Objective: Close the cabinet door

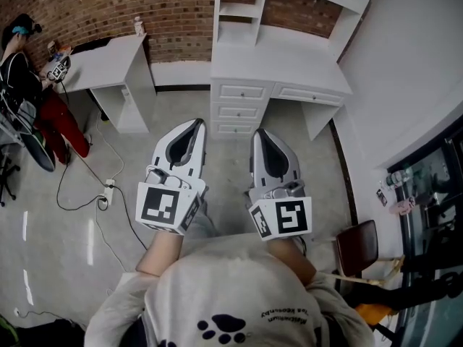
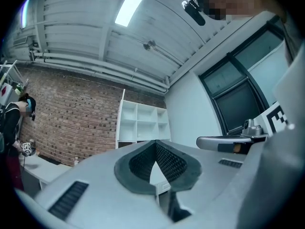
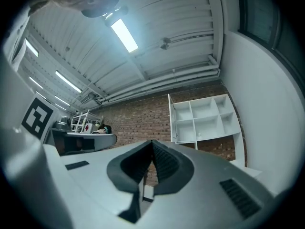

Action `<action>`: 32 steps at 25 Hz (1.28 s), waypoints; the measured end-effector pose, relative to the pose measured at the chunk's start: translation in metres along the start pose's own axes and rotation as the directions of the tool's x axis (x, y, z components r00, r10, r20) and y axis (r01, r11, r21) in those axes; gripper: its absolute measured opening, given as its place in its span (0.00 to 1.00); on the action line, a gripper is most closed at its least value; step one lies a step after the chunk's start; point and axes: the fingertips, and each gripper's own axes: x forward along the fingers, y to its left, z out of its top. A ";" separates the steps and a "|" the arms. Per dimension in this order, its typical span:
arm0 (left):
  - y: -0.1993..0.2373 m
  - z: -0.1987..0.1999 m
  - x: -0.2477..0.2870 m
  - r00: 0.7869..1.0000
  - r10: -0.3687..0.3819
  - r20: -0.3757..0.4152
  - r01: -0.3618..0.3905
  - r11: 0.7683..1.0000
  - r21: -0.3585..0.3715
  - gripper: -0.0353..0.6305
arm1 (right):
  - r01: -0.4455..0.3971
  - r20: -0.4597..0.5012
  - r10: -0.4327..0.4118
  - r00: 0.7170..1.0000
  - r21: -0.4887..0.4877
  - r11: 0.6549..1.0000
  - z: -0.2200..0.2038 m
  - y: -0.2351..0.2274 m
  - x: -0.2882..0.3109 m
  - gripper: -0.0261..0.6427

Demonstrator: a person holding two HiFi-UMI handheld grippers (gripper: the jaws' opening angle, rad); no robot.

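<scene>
Cabinet shelving point(image 1: 239, 33) stands far ahead over the white desk point(image 1: 275, 67); left gripper point(image 1: 197, 125) and right gripper point(image 1: 259, 133) point toward it side by side, jaws together, empty.

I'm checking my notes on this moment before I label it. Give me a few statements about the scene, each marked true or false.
1. The left tongs and the right tongs are both shut with nothing between them. True.
2. The left tongs rest on the white desk. False: both tongs are held in the air, short of the desk.
3. The wall behind the desk is brick. True.
4. A person sits at the right edge of the head view. False: the person is at the far left, beside a smaller white table.
5. A brown chair stands at the right of the head view. True.
</scene>
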 end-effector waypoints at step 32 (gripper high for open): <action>0.200 -0.064 0.260 0.986 -0.169 -0.015 0.169 0.986 0.001 0.06 | 0.180 -0.038 -0.181 0.983 -0.030 0.983 -0.085 -0.081 0.295 0.05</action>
